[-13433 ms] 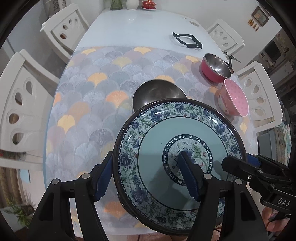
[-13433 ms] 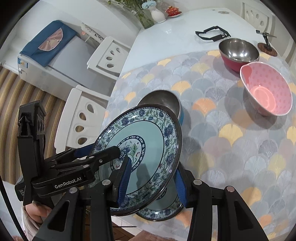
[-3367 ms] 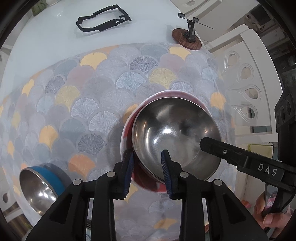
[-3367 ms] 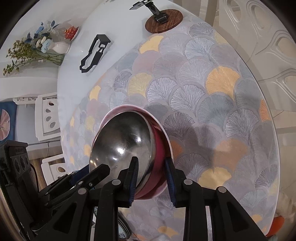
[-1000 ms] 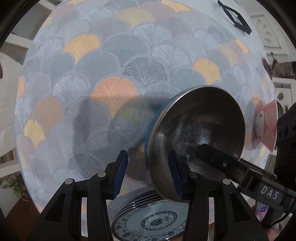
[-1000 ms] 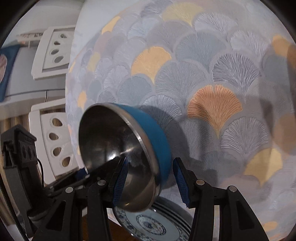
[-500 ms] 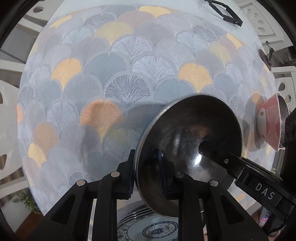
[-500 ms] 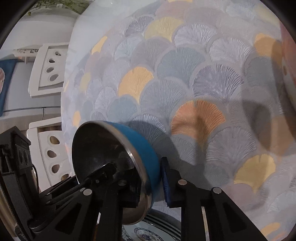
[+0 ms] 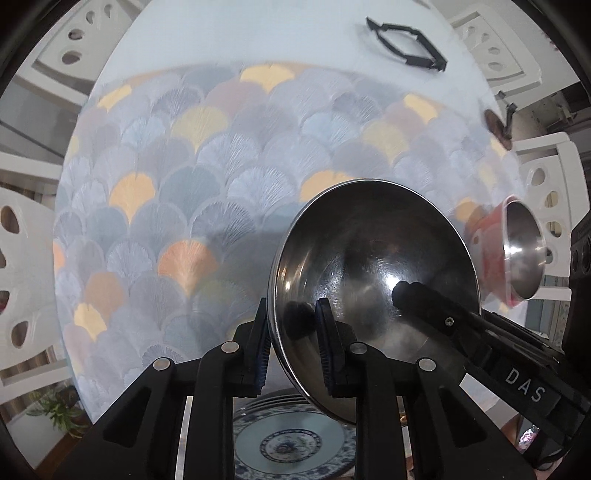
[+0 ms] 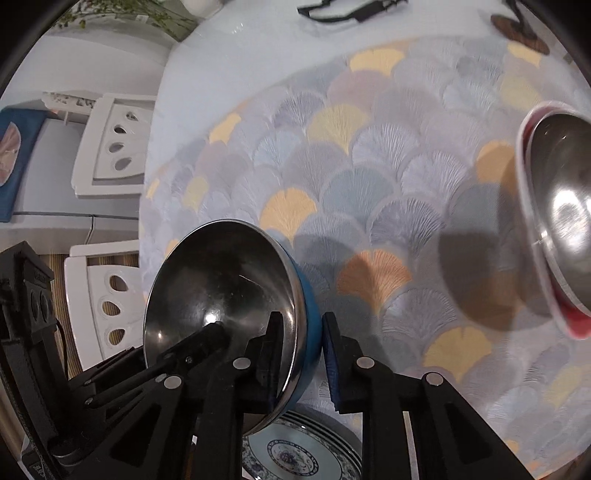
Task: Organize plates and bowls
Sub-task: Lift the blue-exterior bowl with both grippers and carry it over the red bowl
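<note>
A blue bowl with a steel inside (image 9: 373, 266) (image 10: 225, 291) is held tilted above the table by both grippers. My left gripper (image 9: 290, 336) is shut on its left rim. My right gripper (image 10: 301, 354) is shut on its right rim. A stack of blue floral plates (image 9: 284, 448) (image 10: 295, 452) lies at the near table edge, right under the bowl. A steel bowl nested in a red and a pink bowl (image 9: 517, 254) (image 10: 557, 221) stands on the right of the table.
A fan-patterned mat (image 9: 221, 184) (image 10: 388, 166) covers the table. A black frame (image 9: 406, 48) (image 10: 347, 11) and a small stand on a wooden disc (image 9: 496, 122) (image 10: 519, 29) lie at the far end. White chairs (image 9: 22, 277) (image 10: 110, 155) surround the table.
Both grippers closed on the blue bowl's rim and lifted it off the table. It now hangs higher, over the plate stack, and the view has swung toward the far end.
</note>
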